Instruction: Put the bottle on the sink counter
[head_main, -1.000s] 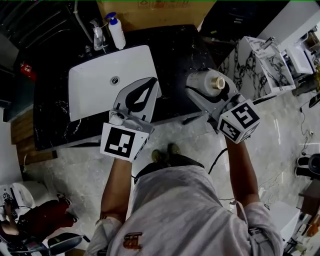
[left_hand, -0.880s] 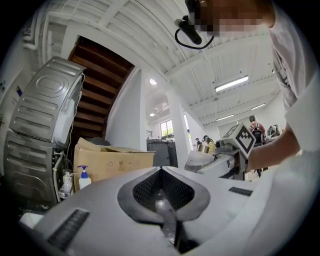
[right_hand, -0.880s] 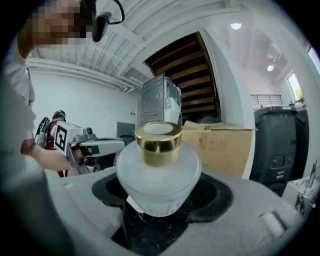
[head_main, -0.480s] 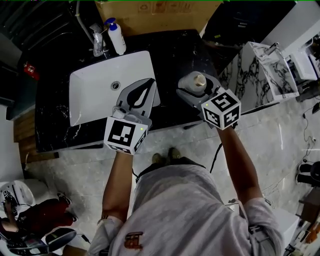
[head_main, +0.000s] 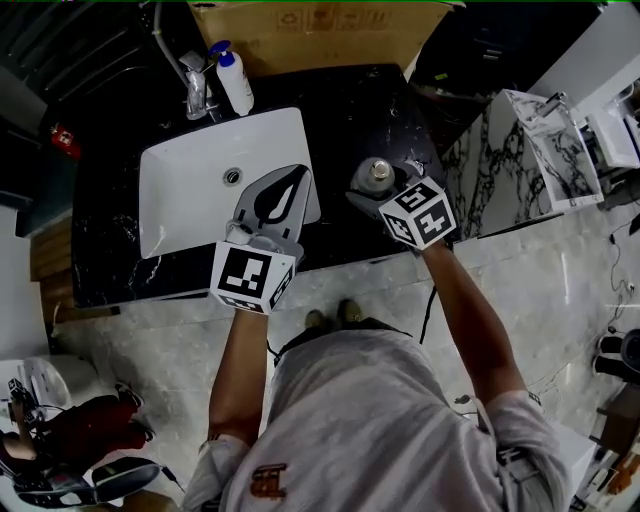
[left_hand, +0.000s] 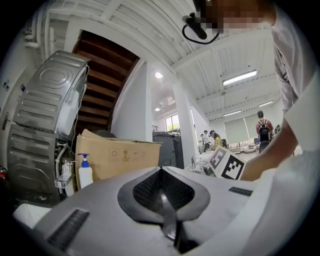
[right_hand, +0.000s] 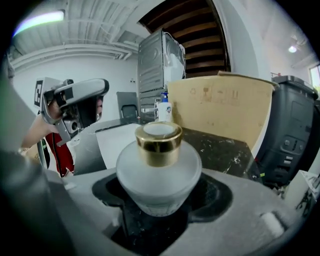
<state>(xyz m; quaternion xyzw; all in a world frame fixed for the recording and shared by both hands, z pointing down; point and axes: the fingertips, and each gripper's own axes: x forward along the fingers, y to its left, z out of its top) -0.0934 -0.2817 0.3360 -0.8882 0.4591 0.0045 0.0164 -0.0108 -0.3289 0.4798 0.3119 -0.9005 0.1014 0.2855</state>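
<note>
From the head view, the person stands at a black marble sink counter (head_main: 350, 110) with a white basin (head_main: 190, 190) set into its left half. A faucet (head_main: 195, 90) and a white pump bottle (head_main: 235, 80) stand at the basin's upper edge, with a cardboard box (head_main: 320, 30) behind them at the top of the frame. The left gripper (head_main: 297, 175) reaches over the basin's lower right corner, its jaws meeting at the tips around an empty gap. The right gripper (head_main: 372, 190) sits right of centre, clamped on the bottle (head_main: 378, 172), which is upright over the dark counter just right of the basin. I cannot tell whether its base touches the stone.

In the left gripper view, the two jaws close together at the middle bottom with nothing between them. The pump bottle and box show at left, the right gripper's marker cube (left_hand: 227, 162) at right.

In the right gripper view, the jaws grip the lower body of the frosted, round-shouldered bottle, its gold cap (right_hand: 159, 142) at the centre of the frame. The counter and basin lie beyond it, and the left gripper shows at upper left.
</note>
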